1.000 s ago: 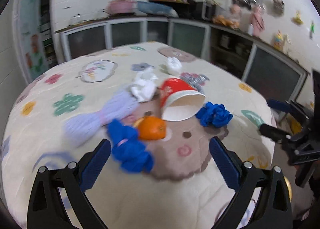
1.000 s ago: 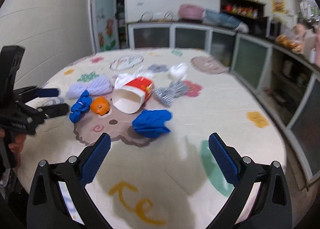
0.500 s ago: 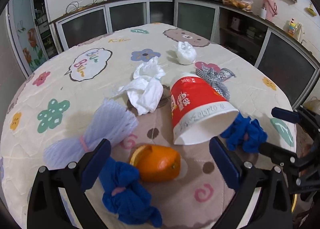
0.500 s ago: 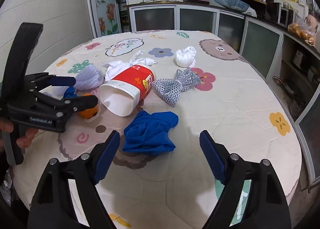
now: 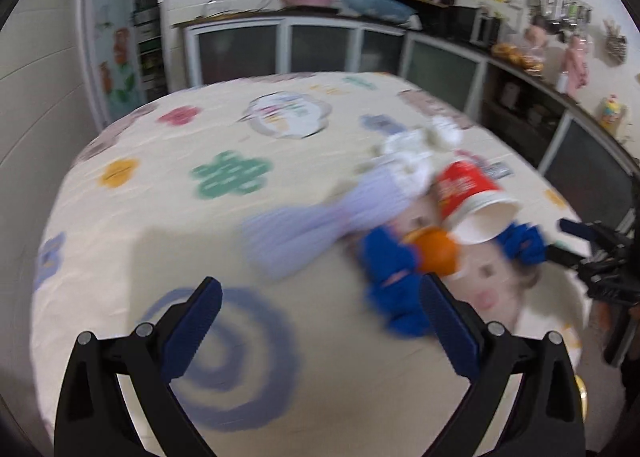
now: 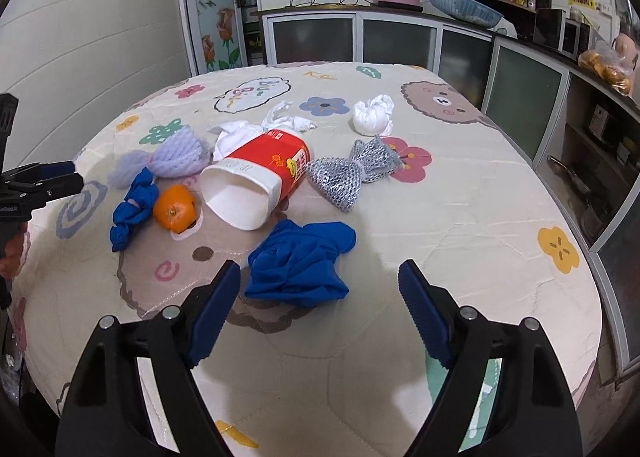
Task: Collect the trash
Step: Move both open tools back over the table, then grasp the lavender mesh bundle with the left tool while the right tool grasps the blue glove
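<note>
Approach step, nothing grabbed yet. My right tool [image 6: 320, 293] apart, empty; left tool [image 5: 318, 307] apart too. Red cup [image 6: 256, 181] tipped on surface [image 6: 460, 225], tissue [image 6: 234, 133] just behind cup. Next: close in on 1 piece, clamp.

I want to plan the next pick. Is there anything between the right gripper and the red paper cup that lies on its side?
Yes. The crumpled blue cloth lies just ahead of the right gripper, between its open fingers and the red paper cup beyond. A straight reach would meet the cloth first. The cloth itself has nothing in front of it.
</note>
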Motion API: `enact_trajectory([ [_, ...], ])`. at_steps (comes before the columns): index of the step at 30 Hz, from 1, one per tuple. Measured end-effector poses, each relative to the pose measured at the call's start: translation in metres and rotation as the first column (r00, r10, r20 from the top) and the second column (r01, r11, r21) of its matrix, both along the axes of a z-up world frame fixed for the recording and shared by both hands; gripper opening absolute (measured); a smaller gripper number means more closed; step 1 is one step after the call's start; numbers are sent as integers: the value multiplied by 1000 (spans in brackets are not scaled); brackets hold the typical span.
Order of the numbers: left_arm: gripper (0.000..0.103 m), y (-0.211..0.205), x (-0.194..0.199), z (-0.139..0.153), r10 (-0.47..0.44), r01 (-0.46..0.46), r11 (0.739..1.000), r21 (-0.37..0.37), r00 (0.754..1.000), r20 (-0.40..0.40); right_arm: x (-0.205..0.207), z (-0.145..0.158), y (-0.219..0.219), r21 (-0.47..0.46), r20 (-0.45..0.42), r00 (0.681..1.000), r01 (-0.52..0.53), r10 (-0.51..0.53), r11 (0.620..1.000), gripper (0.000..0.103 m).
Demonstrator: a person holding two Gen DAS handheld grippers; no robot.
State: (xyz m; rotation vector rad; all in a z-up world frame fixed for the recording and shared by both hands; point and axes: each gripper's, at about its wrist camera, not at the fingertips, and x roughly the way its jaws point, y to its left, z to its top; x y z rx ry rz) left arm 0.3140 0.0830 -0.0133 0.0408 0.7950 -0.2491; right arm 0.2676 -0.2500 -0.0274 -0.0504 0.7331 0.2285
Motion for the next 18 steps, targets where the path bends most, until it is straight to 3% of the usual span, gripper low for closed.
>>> enact_trajectory([
  [5, 95, 16, 11, -6, 24, -25, 999, -24, 999, -28, 2, -1, 8, -7, 1, 1000, 1, -1, 1000, 78],
  [10, 95, -5, 42, -13, -18, 20, 999, 48, 999, -29, 7, -2, 20, -40, -2, 1000, -12, 12, 999, 78],
  [18, 94, -18, 94, -38, -15, 20, 999, 36, 989, -145, 18, -7, 24, -64, -27, 1000, 1, -2, 998, 77],
])
